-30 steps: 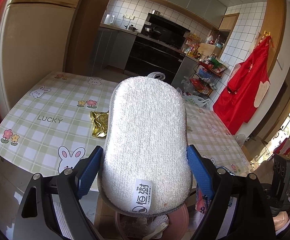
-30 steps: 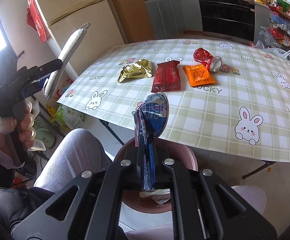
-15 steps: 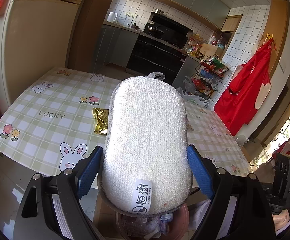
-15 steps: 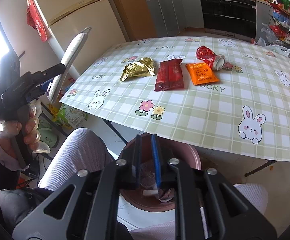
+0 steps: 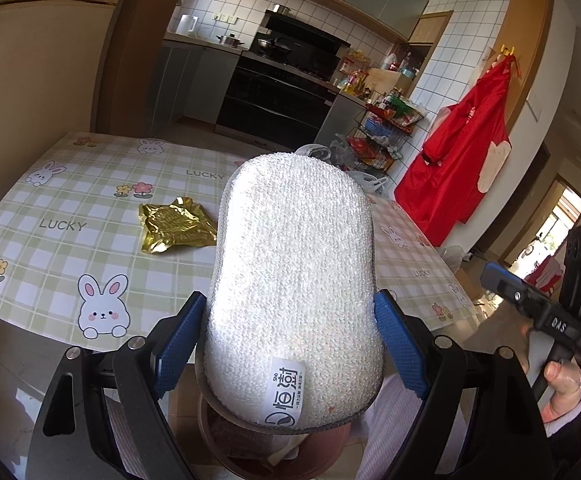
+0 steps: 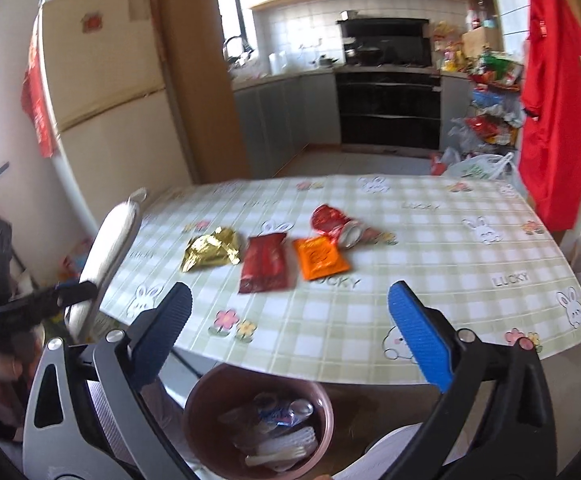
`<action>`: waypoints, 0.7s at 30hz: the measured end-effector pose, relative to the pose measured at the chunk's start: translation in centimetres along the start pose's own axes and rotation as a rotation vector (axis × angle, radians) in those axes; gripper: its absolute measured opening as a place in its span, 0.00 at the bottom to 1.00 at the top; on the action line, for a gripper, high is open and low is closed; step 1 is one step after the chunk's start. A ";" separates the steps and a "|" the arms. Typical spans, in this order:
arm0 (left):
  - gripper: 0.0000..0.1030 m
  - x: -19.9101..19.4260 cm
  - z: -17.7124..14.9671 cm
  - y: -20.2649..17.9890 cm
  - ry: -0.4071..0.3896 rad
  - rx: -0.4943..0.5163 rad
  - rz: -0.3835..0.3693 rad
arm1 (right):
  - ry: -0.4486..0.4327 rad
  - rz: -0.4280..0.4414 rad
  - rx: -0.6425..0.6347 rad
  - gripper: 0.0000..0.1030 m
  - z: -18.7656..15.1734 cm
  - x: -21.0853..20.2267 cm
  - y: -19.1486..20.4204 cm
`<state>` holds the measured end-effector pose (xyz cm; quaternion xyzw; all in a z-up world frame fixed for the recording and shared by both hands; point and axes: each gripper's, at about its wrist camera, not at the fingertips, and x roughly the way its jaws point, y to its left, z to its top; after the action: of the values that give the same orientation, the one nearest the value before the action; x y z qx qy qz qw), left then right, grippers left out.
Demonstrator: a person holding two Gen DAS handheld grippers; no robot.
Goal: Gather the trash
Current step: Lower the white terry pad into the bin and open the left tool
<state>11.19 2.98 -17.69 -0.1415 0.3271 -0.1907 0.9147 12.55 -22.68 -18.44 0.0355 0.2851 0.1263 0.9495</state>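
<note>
left wrist view: left gripper (image 5: 290, 344) has its jaws pinching a white scrub pad (image 5: 294, 280), which stands upright and blocks most of the frame.
visible trash: only the gold wrapper (image 5: 176, 230) on the counter (image 5: 62, 200), left of the pad.
hidden: pink bin (image 5: 322, 446) mostly masked by the pad and cut at the bottom edge; contents unreadable here.
right wrist view: right gripper (image 6: 290, 320) has its jaws spread wide and holds nothing; it hovers above the bin (image 6: 194, 404), which sits on the floor at the near counter edge.
trash on counter: gold wrapper (image 6: 212, 254), red packet (image 6: 266, 262), orange packet (image 6: 320, 258), crushed red can (image 6: 336, 226), in a row mid-counter, near each other.
step in hand: probably reaching for the next piece. Red packet is closest to centre; come in low and flat, pinch one edge, avoid dragging its neighbours.
poor view: frame is motion-blurred; bin contents look like wrappers and white plastic, can't sort them.
</note>
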 end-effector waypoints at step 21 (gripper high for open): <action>0.82 1.9 -2.8 -4.9 0.099 0.142 -0.168 | -0.012 -0.037 0.105 0.94 -0.9 -0.2 -2.6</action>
<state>9.46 -2.61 -18.90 -0.0936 0.3446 -0.2961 0.8859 12.49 -25.20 -19.43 0.0807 0.2861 0.0935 0.9502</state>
